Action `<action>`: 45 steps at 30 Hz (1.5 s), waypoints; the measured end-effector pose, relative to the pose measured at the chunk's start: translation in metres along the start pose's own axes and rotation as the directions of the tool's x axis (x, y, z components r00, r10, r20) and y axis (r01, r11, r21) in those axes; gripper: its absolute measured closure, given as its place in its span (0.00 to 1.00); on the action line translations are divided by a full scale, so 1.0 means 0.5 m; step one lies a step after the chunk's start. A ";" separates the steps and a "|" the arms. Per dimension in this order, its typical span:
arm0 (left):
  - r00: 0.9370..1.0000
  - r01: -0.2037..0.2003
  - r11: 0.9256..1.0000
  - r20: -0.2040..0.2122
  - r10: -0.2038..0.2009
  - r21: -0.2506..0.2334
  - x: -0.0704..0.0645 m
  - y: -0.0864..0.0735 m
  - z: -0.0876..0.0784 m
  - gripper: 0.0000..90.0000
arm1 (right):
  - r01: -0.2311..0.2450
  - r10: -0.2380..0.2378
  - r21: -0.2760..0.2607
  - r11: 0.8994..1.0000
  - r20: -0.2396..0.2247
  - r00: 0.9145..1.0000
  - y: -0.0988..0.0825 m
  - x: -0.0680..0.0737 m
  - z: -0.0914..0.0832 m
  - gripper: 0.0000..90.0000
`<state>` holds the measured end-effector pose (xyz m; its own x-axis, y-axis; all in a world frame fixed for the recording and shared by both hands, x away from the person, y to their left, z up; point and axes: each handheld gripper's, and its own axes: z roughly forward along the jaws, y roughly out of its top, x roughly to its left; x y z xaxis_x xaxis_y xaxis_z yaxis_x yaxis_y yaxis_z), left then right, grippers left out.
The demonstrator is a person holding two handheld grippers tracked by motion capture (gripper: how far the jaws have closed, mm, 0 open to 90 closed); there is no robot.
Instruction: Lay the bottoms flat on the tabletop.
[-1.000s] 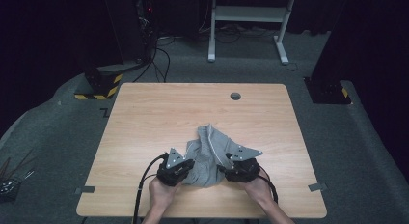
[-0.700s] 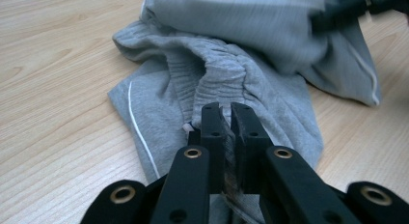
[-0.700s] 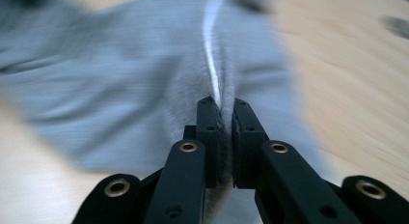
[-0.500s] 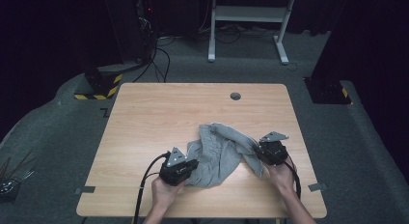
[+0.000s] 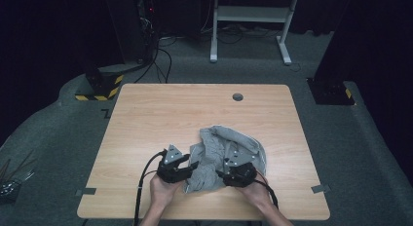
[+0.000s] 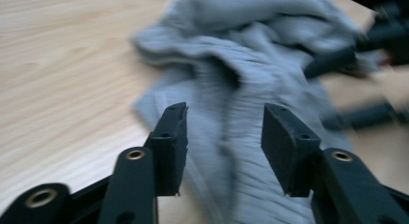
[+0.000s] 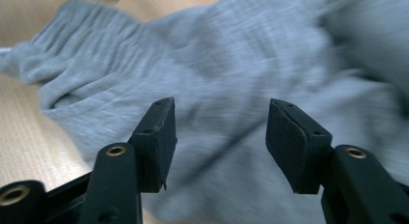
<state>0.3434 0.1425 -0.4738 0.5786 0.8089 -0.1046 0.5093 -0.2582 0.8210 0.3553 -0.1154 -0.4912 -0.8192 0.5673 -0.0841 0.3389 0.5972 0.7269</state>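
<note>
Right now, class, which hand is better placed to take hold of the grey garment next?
Right, probably. The right tongs hang open directly over the grey garment, cloth spanning the gap. The left tongs, jaws just opened, sit at its edge, partly over bare table.

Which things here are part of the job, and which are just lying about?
In the job:
- grey garment, crumpled on the table
- left gripper, jaws just opened
- right gripper, jaws apart over the cloth

Lying about:
- white frame on the floor
- yellow-black striped base
</note>
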 end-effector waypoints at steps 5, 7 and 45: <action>0.997 0.020 0.999 -0.072 -0.017 0.040 0.027 0.006 0.029 0.54 | 0.009 -0.008 0.051 0.999 -0.028 1.000 -0.002 0.011 0.038 0.59; 0.996 0.005 0.997 -0.093 0.003 0.083 0.030 0.008 0.066 0.54 | 0.015 -0.011 0.070 0.997 -0.056 0.998 -0.012 0.006 0.052 0.86; 0.984 -0.110 0.968 -0.110 0.138 0.223 -0.030 0.002 0.128 0.70 | -0.111 0.111 -0.010 0.994 -0.001 0.994 -0.027 -0.087 -0.009 0.98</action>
<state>0.3758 0.0962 -0.5072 0.5696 0.8188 0.0718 0.5716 -0.4574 0.6812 0.3845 -0.1506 -0.4941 -0.7770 0.6295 -0.0027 0.4226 0.5248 0.7389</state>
